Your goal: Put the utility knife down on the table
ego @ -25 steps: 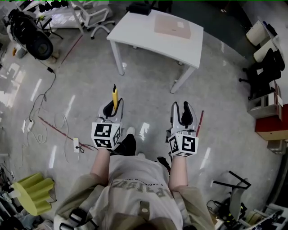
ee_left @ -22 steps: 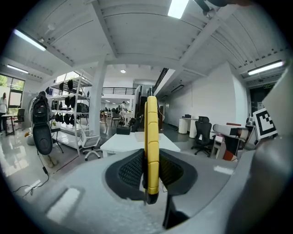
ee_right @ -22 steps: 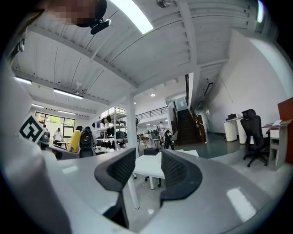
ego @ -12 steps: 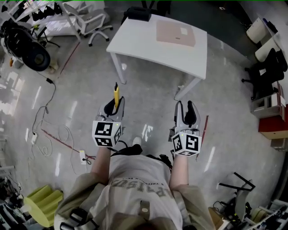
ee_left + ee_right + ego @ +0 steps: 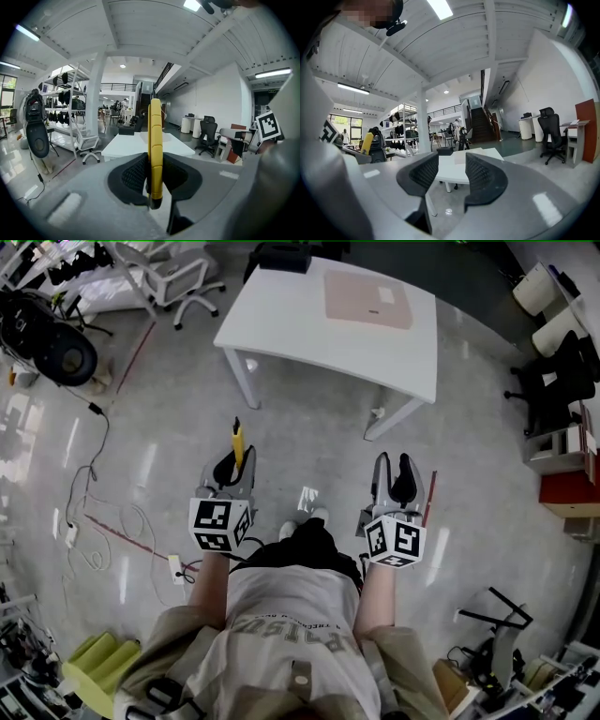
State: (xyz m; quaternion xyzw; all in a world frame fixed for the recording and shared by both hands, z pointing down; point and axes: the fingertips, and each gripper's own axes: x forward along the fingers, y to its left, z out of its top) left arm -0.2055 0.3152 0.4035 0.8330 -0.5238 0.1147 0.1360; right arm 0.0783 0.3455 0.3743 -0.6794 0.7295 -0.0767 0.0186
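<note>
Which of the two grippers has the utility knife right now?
The left gripper: its jaws are closed on the yellow utility knife, which sticks out ahead of them. The right gripper has its jaws apart with nothing between them.

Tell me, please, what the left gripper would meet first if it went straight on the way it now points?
Probably the white table: the left gripper, shut on the utility knife, points at its near corner across bare floor. Depth is hard to judge.
</note>
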